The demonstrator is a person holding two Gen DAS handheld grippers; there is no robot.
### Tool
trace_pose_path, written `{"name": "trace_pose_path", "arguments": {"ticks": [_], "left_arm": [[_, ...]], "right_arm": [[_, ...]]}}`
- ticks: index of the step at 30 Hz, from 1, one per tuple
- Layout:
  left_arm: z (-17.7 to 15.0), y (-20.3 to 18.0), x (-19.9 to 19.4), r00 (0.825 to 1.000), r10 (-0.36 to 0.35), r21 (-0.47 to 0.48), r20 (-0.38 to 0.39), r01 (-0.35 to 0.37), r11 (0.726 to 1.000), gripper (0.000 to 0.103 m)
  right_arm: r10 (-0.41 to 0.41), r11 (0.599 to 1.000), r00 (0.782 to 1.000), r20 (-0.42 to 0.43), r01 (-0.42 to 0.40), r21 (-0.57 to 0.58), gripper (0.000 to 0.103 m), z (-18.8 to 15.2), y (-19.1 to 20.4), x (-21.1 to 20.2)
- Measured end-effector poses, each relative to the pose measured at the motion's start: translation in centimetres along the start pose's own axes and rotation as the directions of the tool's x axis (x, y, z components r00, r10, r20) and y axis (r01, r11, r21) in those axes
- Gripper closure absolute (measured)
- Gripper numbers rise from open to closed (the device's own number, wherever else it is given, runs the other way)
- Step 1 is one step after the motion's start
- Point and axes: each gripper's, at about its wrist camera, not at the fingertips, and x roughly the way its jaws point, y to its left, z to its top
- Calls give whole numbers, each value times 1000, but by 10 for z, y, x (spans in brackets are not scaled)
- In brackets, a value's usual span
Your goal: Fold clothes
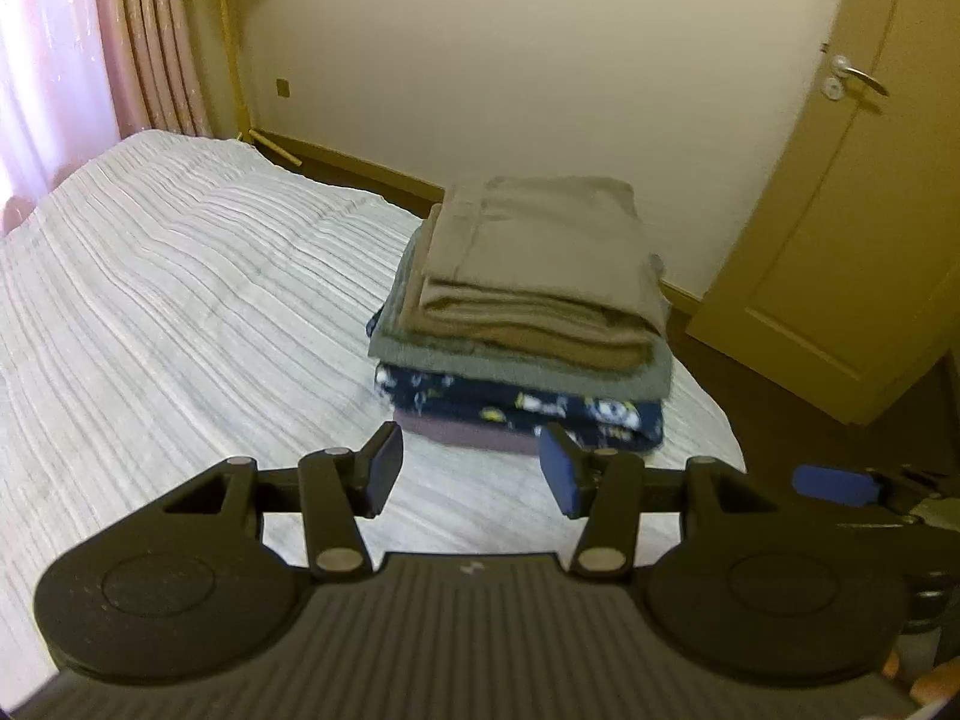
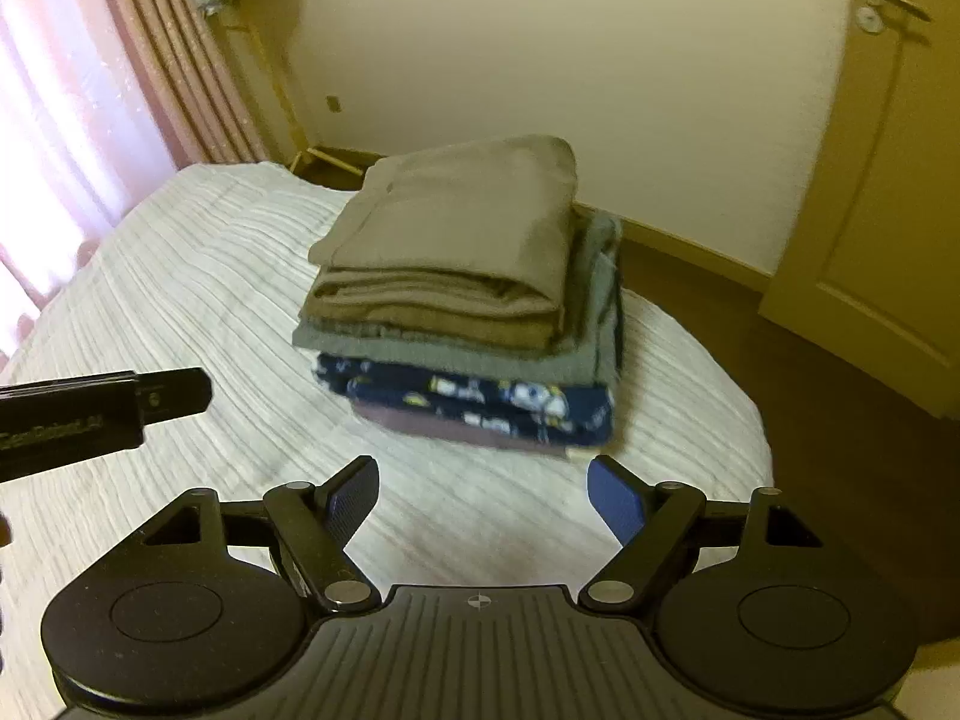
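A stack of folded clothes (image 1: pixel 528 306) (image 2: pixel 474 294) rests on the white ribbed bedspread (image 1: pixel 180 300) (image 2: pixel 198 276) near the bed's corner. A tan folded garment (image 1: pixel 540 240) (image 2: pixel 462 222) lies on top, with a grey-green one, a navy patterned one (image 1: pixel 540 408) (image 2: pixel 480 399) and a mauve one beneath it. My left gripper (image 1: pixel 471 471) hovers in front of the stack, open, with nothing between its fingers. My right gripper (image 2: pixel 483 495) also hangs short of the stack, wide open and empty. The left gripper's black body (image 2: pixel 90 414) shows at the left edge of the right wrist view.
Beyond the bed's corner lie a dark floor (image 2: pixel 840 420) and a cream wall. A closed door with a lever handle (image 1: pixel 852 75) (image 2: pixel 894 0) stands at the right. Pink curtains (image 1: pixel 150 42) (image 2: pixel 180 60) hang at the far left, with a wooden frame (image 2: pixel 318 159) beside them.
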Motion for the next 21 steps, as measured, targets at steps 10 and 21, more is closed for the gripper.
{"name": "trace_pose_path", "arguments": {"ticks": [10, 21], "left_arm": [[-70, -2, -84, 999, 49, 17, 3, -49, 999, 57], [-120, -9, -143, 999, 24, 20, 43, -24, 1000, 47]], "right_arm": [[-52, 998, 998, 29, 51, 31, 23, -74, 18, -79], [-96, 995, 993, 72, 94, 35, 23, -132, 36, -144]]}}
